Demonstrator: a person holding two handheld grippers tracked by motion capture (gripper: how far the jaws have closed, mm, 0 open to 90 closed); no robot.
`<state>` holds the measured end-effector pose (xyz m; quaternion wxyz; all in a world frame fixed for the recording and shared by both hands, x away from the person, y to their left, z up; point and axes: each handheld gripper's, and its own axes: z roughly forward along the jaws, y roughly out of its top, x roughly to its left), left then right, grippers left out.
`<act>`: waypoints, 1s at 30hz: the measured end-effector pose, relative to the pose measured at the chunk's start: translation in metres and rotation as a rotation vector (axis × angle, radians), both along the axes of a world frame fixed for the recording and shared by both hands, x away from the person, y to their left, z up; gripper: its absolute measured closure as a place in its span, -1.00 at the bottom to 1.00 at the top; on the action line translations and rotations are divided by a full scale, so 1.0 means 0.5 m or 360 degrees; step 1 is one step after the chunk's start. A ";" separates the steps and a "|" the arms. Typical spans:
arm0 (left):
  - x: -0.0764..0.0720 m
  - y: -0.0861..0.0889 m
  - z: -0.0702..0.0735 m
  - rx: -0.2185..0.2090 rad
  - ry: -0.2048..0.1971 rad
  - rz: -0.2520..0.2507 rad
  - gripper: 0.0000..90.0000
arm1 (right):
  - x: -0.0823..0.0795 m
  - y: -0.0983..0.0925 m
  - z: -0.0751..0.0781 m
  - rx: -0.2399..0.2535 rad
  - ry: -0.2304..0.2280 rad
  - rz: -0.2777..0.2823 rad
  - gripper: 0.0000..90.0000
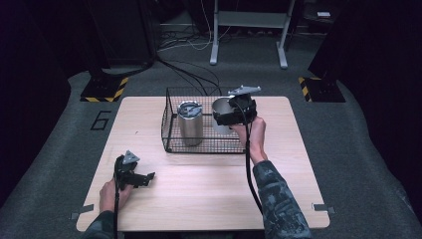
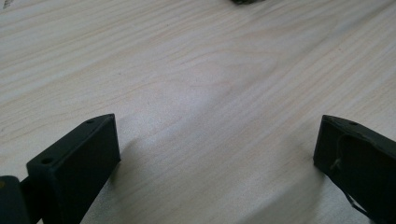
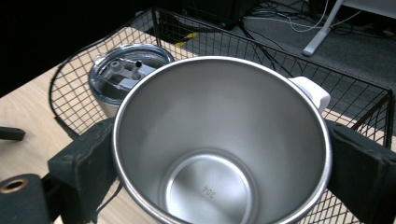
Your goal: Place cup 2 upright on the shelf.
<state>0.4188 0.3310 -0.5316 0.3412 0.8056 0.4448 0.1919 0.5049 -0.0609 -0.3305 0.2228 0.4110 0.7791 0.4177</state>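
- Right hand-held gripper point(image 1: 230, 117) is sitting in the upper centre of the high view, over the right half of the wire basket point(image 1: 171, 144); a grey three-cornered plate is showing on top of it.
- Right hand-held gripper is grasping the open steel cup point(image 1: 220, 115): in the right gripper view the two black jaws are pressing on the cup's outer wall at frame left and frame right, with the cup point(image 3: 219, 144) lying squarely between them.
- The cup is standing roughly upright, mouth up, and is occupying the centre of the right gripper view; its inside is bare metal, with "304" stamped on the base. A white handle point(image 3: 312, 92) is sticking out at the upper right of its rim.
- I cannot tell whether the cup's base is touching the basket floor.
- Lidded steel tumbler point(image 1: 190, 122) is standing upright in the left half of the basket, just beside the held cup; in the right gripper view it point(image 3: 127, 70) is appearing at upper left, behind the cup, with a clear lid.
- Basket is resting on the light wooden bench point(image 1: 209, 199), toward its far edge.
- Left hand-held gripper point(image 1: 144, 178) is lying low over the bench at the lower left of the high view, well apart from the basket.
- In the left gripper view its jaws are standing wide apart, released, with bare bench point(image 2: 210, 93) between them.
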 end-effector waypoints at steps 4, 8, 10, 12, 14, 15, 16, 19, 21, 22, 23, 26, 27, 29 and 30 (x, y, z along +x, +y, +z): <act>0.000 0.001 0.000 0.0007 0.0003 -0.0006 -0.99 | 0.015 0.004 -0.011 -0.0004 0.0023 -0.0030 -0.86; 0.000 0.001 0.001 0.0009 0.0003 -0.0007 -0.99 | 0.030 0.004 -0.022 -0.0012 0.0034 -0.0055 -0.86; 0.000 0.001 0.000 0.0006 0.0003 -0.0006 -0.99 | 0.037 0.005 -0.027 -0.0010 0.0042 -0.0066 -0.86; 0.000 0.001 0.001 0.0017 0.0000 -0.0011 -0.99 | 0.039 0.006 -0.029 -0.0008 0.0049 -0.0072 -0.86; 0.000 -0.001 -0.001 -0.0011 -0.0003 0.0009 -0.99 | 0.052 0.008 -0.040 -0.0028 0.0066 -0.0087 -0.86; 0.000 -0.001 -0.001 -0.0011 -0.0003 0.0009 -0.99 | 0.055 0.010 -0.043 -0.0030 0.0074 -0.0099 -0.86; 0.000 0.001 0.000 0.0007 0.0003 -0.0007 -0.99 | 0.058 0.011 -0.046 -0.0030 0.0083 -0.0103 -0.86; -0.001 -0.001 0.000 -0.0007 0.0007 0.0004 -0.99 | 0.066 0.015 -0.056 -0.0029 0.0102 -0.0121 -0.86; -0.001 -0.001 0.000 -0.0009 0.0008 0.0006 -0.99 | 0.068 0.016 -0.059 -0.0040 0.0106 -0.0121 -0.86; -0.001 -0.002 -0.001 -0.0020 0.0002 0.0016 -0.99 | 0.072 0.020 -0.066 -0.0038 0.0121 -0.0130 -0.86; -0.001 -0.001 0.000 -0.0010 0.0009 0.0006 -0.99 | 0.075 0.021 -0.069 -0.0051 0.0120 -0.0129 -0.87; -0.001 -0.001 0.000 -0.0009 0.0008 0.0006 -0.99 | 0.079 0.027 -0.076 -0.0053 0.0125 -0.0134 -0.86; -0.001 -0.001 0.000 -0.0009 0.0008 0.0006 -0.99 | 0.081 0.030 -0.079 -0.0056 0.0134 -0.0138 -0.87; -0.001 -0.001 0.000 -0.0010 0.0008 0.0006 -0.99 | 0.082 0.032 -0.081 -0.0060 0.0148 -0.0142 -0.87; -0.001 -0.003 -0.001 -0.0030 0.0002 0.0023 -0.99 | 0.084 0.034 -0.084 -0.0070 0.0140 -0.0142 -0.87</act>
